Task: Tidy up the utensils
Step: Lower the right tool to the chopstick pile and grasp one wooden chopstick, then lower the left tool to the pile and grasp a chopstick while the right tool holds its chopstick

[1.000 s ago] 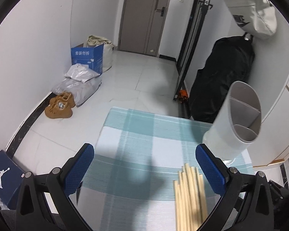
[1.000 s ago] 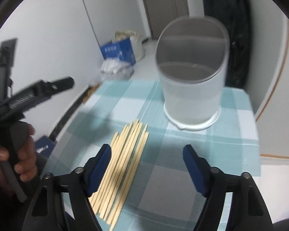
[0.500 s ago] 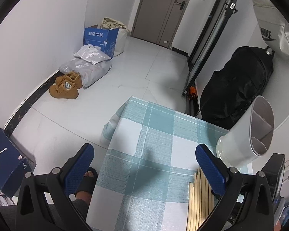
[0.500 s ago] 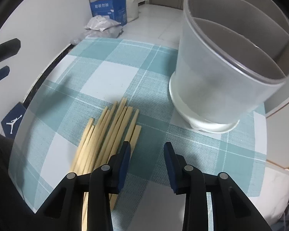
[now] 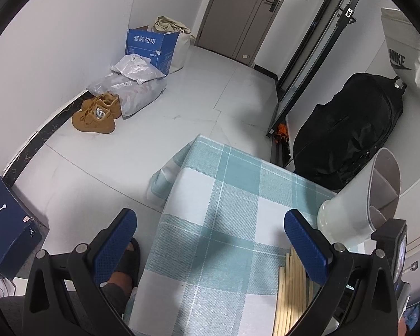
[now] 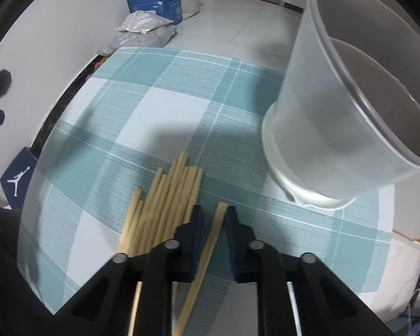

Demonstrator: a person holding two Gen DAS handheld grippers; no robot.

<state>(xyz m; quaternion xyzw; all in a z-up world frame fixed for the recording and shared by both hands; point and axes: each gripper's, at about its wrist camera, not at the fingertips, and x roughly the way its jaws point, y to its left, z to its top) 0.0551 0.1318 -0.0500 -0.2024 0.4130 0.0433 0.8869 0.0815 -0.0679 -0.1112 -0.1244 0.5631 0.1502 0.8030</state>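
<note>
Chopstick [image 6: 215,231] pickup is the step in hand: your right gripper [image 6: 213,218] has just been closing, and its blue pads now clamp one stick, split off to the right of the chopstick pile [image 6: 165,198] on the checked bench [image 6: 182,106]. Lift straight up first so the neighbours stay put, then tip the stick upright over the divided white holder [image 6: 336,128] (it stands just beside the pile). Your left gripper [image 5: 210,240] hangs spread wide with nothing in it, out over the bench's edge. Readable marks: "NIKE" on the pale bag [image 5: 406,53], a Jumpman logo on the dark blue box [image 5: 2,218], and Chinese characters on the blue carton [image 5: 151,49].
</note>
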